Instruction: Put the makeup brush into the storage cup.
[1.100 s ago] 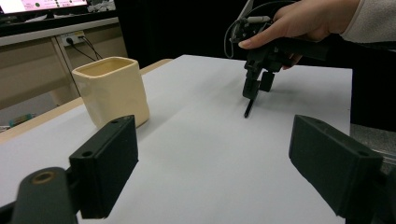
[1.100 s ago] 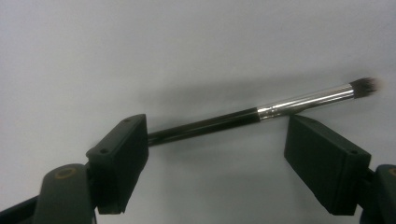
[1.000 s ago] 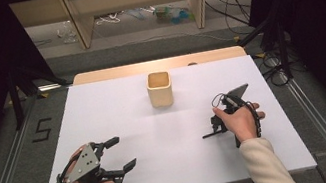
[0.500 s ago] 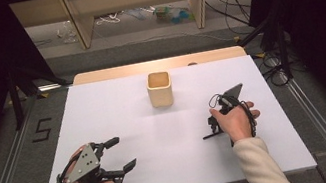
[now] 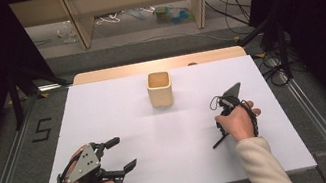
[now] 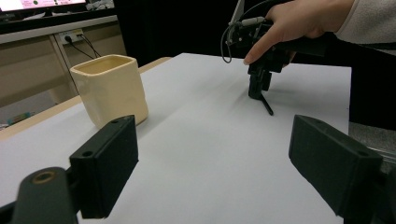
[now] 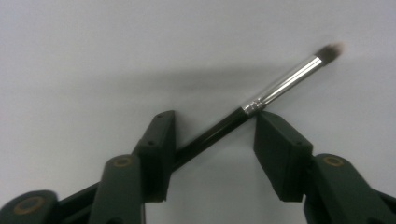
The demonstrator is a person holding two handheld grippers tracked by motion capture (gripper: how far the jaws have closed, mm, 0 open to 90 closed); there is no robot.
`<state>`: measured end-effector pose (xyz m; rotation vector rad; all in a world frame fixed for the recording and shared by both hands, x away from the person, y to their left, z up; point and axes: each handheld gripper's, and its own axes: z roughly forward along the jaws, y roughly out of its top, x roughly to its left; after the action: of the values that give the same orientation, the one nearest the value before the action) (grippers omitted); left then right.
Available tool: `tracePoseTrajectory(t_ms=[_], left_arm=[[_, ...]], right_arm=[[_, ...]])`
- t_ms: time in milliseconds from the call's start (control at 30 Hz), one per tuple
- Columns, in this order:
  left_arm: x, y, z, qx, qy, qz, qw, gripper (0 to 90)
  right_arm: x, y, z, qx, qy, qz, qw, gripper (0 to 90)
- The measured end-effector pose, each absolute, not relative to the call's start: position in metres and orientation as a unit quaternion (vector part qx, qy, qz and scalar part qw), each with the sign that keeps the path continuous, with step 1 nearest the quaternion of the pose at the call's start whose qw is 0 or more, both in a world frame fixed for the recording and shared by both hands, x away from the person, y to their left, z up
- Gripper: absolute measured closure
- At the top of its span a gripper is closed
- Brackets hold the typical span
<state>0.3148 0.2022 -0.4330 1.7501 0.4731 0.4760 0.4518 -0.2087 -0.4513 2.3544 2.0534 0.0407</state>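
Brush (image 5: 219, 140) lies on the white table (image 5: 118, 109), seen from above under the right gripper (image 5: 223, 134); the left gripper (image 5: 119, 155) gapes empty. Left gripper view: cream cup (image 6: 110, 88) well apart. Right gripper view: jaws just closing around the brush (image 7: 261, 99) handle (pads not yet squeezing).

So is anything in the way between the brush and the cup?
Nothing visible is. The brush lies between the right gripper's closing jaws, and bare white table runs from there to the cup.
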Motion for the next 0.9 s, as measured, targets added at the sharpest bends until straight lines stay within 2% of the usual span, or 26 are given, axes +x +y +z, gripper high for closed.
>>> tracePoseTrajectory(t_ms=[333, 500, 533, 567, 633, 900], left_arm=[[0.315, 0.202, -0.433, 0.753, 0.204, 0.203, 0.592, 15.9], [0.315, 0.202, -0.434, 0.754, 0.203, 0.203, 0.591, 15.9], [0.315, 0.202, -0.434, 0.753, 0.203, 0.203, 0.592, 15.9], [0.315, 0.202, -0.434, 0.753, 0.204, 0.202, 0.592, 15.9], [0.315, 0.202, -0.434, 0.753, 0.203, 0.202, 0.592, 15.9], [0.315, 0.202, -0.434, 0.754, 0.203, 0.202, 0.591, 15.9]], right_arm=[[0.45, -0.214, -0.449, 0.736, 0.677, 0.008, 0.003, 66.9], [0.45, -0.215, -0.449, 0.729, 0.684, 0.012, 0.007, 70.8], [0.45, -0.215, -0.449, 0.725, 0.688, 0.01, 0.01, 75.6], [0.45, -0.215, -0.449, 0.725, 0.688, 0.01, 0.01, 75.6], [0.45, -0.217, -0.449, 0.724, 0.69, 0.014, 0.002, 81.3], [0.449, -0.222, -0.45, 0.704, 0.71, 0.018, 0.005, 84.2]])
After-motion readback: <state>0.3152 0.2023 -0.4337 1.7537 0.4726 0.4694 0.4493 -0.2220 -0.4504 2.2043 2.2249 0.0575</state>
